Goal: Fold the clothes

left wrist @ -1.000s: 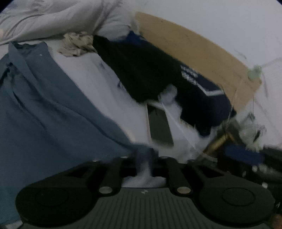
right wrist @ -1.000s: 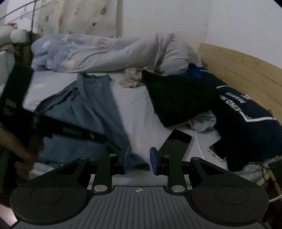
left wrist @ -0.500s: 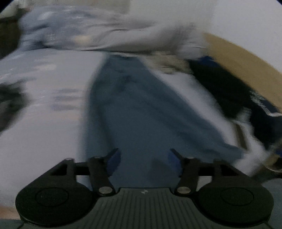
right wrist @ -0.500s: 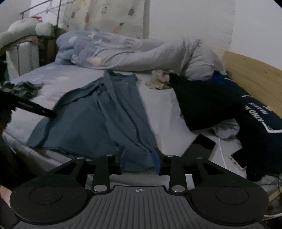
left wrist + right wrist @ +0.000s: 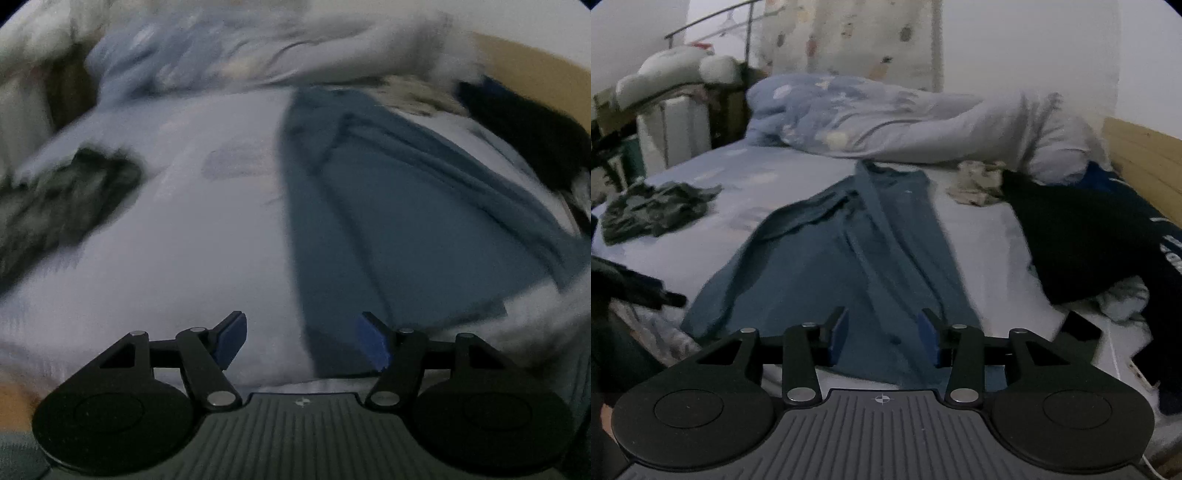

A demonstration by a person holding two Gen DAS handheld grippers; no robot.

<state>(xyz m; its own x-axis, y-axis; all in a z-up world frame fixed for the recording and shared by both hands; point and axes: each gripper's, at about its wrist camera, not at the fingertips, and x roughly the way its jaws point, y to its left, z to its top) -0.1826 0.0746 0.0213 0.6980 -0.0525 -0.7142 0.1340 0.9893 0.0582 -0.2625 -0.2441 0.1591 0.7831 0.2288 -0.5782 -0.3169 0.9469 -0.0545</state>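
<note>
A: Where's the garment? How far along?

B: Blue shirt [image 5: 857,258] lies spread lengthwise on the bed [image 5: 783,177], pale sheet under it. One side is creased and doubled in along the middle, the hem end nearest both cameras. No finished fold that I can see; I'd judge the folding barely started.

A: Grippers?

B: Left gripper [image 5: 301,339] stands wide, nothing between the pads, hovering over the shirt's near left edge where cloth meets sheet. That view is blurred. Right gripper [image 5: 884,338] is over the hem; its jaws are opening, pads clear of the cloth, though fabric shows in the gap behind them.

A: What's left?

B: Nearly everything, by my reading: sleeves in, body folded over. Other clothes wait too: a dark green bundle [image 5: 653,210] far left, a black garment [image 5: 1082,236] right, a beige rag [image 5: 979,182] near the duvet [image 5: 923,122].
</note>
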